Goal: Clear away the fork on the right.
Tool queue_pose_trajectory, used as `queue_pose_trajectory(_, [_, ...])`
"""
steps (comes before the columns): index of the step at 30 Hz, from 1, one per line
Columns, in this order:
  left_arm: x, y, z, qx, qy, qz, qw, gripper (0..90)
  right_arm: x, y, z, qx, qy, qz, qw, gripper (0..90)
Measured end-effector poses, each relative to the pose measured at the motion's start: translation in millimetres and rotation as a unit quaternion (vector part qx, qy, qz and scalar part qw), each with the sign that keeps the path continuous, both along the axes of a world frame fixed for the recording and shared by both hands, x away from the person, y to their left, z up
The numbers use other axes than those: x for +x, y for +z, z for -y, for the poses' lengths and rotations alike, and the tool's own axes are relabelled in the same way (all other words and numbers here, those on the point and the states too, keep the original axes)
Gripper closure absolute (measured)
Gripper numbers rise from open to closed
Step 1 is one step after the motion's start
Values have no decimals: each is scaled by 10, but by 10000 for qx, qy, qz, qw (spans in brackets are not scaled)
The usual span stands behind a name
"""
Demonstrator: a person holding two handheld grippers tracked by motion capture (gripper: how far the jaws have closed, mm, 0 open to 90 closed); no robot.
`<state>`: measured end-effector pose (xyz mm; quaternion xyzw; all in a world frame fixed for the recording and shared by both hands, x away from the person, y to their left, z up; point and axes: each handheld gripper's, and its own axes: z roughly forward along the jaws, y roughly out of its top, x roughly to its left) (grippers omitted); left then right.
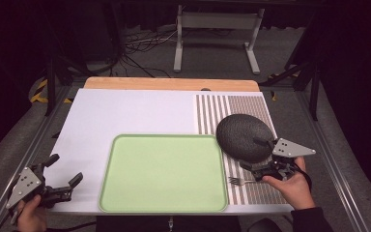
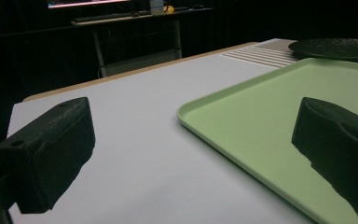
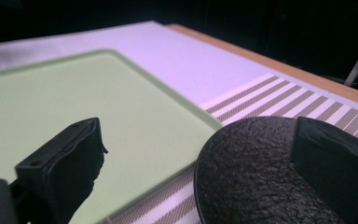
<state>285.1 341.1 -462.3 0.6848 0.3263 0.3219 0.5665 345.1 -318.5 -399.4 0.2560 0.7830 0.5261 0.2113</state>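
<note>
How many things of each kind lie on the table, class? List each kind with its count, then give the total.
Green tray: 1
Black textured plate: 1
Fork: 1
Striped mat: 1
Total: 4

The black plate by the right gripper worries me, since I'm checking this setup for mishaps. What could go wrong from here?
1. The black plate overlaps the rim of the green tray, so it may rock or slide when gripped.
2. The right gripper has open jaws at the plate's edge; a shallow grip could let it tip.
3. The fork lies just beneath that hand and could be knocked.
</note>
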Motion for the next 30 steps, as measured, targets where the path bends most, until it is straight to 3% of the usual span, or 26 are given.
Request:
queue_pose_trajectory(2, [-3,1,-1,3,11,-6,10000,0,8,63,-17,-420,142,-91,9990,74])
queue_pose_trajectory(4, [-3,1,-3,2,17,-11,10000,0,12,95,-20,-671,246,-100,9974,105])
queue_pose_trajectory(8, [1,-2,-3,8,21,-9,10000,0,18,158,-36,-1093,395,-210,9930,137])
queue_pose_trajectory(10, [1,-2,-2,-1,19,-4,10000,0,20,169,-40,-1161,425,-239,9920,143])
queue_pose_trajectory(17, [2,-4,-5,-14,33,-9,10000,0,47,214,-57,-1993,717,-535,9758,183])
queue_pose_trajectory(22, [3,-4,-5,-12,34,-9,10000,0,53,269,-69,-2321,787,-708,9669,181])
queue_pose_trajectory(26, [2,-3,-9,-8,36,-10,10000,0,66,298,-87,-2656,891,-803,9566,185])
queue_pose_trajectory(30, [3,-3,-6,-11,26,-2,10000,0,74,297,-111,-2851,1021,-940,9484,204])
